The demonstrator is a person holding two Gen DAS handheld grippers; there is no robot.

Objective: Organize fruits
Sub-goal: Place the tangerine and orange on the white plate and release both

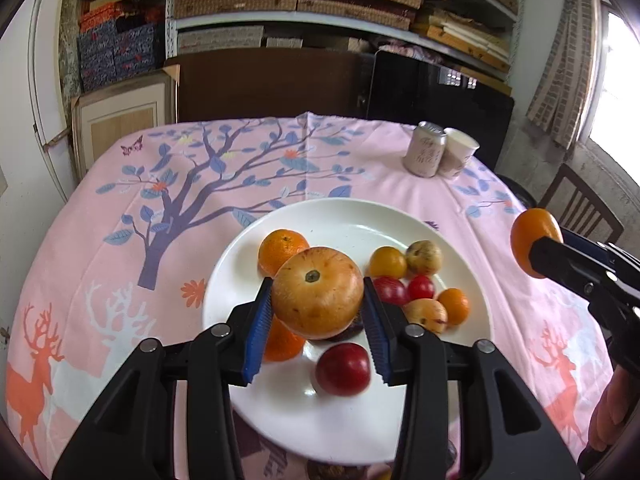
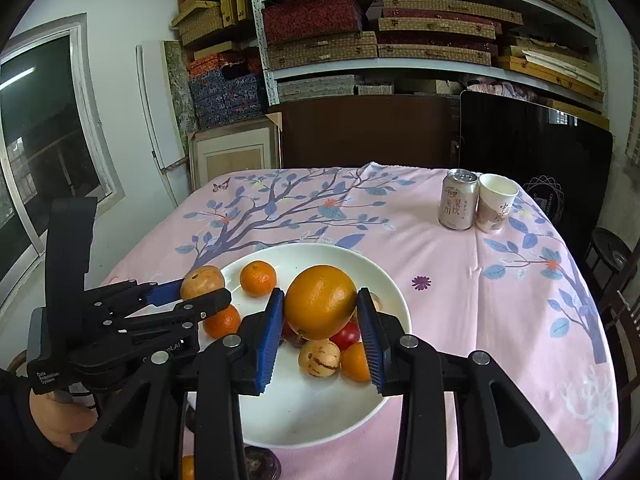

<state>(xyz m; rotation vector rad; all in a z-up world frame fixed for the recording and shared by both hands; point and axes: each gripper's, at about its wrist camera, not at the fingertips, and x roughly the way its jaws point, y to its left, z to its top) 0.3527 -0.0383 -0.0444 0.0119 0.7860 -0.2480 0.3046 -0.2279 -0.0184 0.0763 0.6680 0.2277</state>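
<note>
Left to right: left gripper [image 1: 318,312] is clamped on a tan round fruit [image 1: 318,293], russet-skinned with a dark calyx spot facing the camera, maybe a pear or passion fruit, can't say which. Blue ribbed pads [image 1: 256,332] press its two sides at about the widest part; it looks lifted above the white plate [image 1: 340,216]. On the plate: a mandarin [image 1: 282,250] behind the held fruit, another orange one partly hidden under the left pad, a dark red plum-like fruit [image 1: 342,369] in front, then a cluster of small yellow, red and speckled fruits to the right. Right gripper [image 2: 320,312] is closed on a large smooth orange [image 2: 321,301], pads on opposite sides near its equator, held over the plate's right half. Far right back of the pink tablecloth [image 2: 460,300]: a drink can [image 2: 459,199] touching a paper cup [image 2: 496,202], well apart from the plate. Handling guess: both held fruits firm, moderately heavy and round, so they could roll or twist out if gripped off-centre; waxy orange skin likely slippery; small red ones probably soft and bruise easily, so take them across the middle with light pressure.
</note>
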